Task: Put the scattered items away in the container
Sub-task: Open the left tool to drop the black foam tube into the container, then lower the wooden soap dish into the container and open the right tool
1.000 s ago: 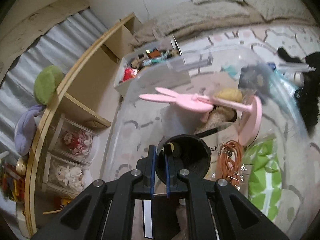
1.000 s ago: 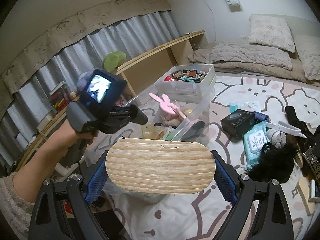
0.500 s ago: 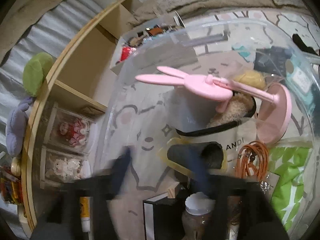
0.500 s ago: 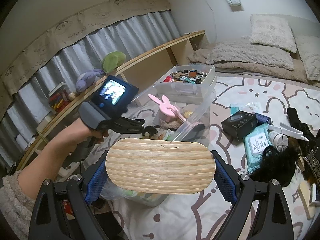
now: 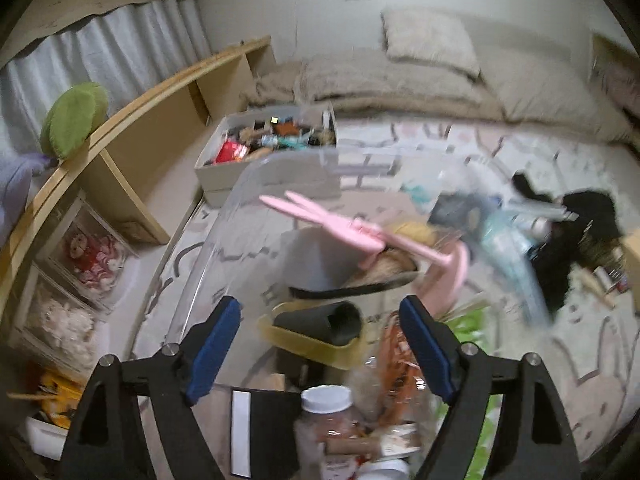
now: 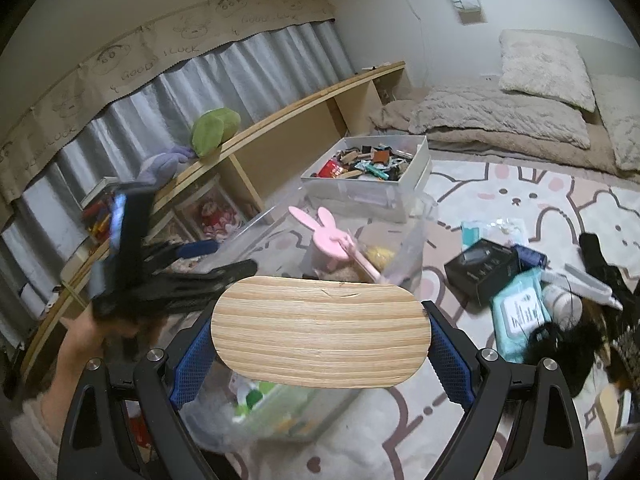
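The clear plastic container (image 5: 224, 236) stands on the rug and holds a pink rabbit-eared stand (image 5: 340, 226), a jar and a green packet. A black cup (image 5: 324, 320) lies on its side in a yellow tray (image 5: 308, 346) inside it. Above the cup hangs my left gripper (image 5: 318, 308); its jaws are opening and nothing is pressed between them. In the right wrist view that gripper (image 6: 192, 256) is a blur at the container's (image 6: 404, 248) left rim. My right gripper (image 6: 320, 336) is shut on an oval wooden board (image 6: 320, 316), held level just before the container.
A white box of small items (image 6: 368, 168) sits behind the container. On the rabbit rug to the right lie a black box (image 6: 480, 268), a wipes pack (image 6: 520, 316) and a black tangle (image 6: 560, 340). A low wooden shelf (image 6: 280, 140) runs along the left; bedding lies at the back.
My left gripper was shut on the black cup's rim; it has let go and spread wide, and the cup now lies in the yellow tray. The right gripper still holds the board.
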Demonstrator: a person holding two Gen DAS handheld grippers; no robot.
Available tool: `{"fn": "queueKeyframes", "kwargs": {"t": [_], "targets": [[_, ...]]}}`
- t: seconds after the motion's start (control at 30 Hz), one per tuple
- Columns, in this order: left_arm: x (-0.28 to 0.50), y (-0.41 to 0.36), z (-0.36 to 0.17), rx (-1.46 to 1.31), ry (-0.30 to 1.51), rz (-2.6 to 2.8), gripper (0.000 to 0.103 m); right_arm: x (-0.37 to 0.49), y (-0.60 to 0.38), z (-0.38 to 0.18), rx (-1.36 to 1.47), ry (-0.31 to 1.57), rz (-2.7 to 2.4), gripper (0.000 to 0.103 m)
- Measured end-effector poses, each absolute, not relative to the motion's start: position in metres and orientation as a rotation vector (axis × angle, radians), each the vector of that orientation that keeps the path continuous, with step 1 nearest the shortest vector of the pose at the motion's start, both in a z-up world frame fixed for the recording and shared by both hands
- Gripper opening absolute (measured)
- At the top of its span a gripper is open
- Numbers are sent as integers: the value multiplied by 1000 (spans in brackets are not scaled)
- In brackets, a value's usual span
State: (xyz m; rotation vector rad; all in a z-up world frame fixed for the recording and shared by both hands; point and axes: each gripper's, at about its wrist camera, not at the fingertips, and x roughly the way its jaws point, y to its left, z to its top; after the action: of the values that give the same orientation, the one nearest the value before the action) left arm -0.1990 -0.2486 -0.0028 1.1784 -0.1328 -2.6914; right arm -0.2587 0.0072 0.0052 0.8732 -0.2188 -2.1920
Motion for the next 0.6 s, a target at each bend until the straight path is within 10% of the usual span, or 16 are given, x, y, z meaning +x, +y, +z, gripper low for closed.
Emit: {"fn": "queueKeyframes", "kwargs": {"t": [0.6], "targets": [[-130,-312,44,725,230,-2792,93,-268,-112,-13,1037,-117,-2017,94]]}}
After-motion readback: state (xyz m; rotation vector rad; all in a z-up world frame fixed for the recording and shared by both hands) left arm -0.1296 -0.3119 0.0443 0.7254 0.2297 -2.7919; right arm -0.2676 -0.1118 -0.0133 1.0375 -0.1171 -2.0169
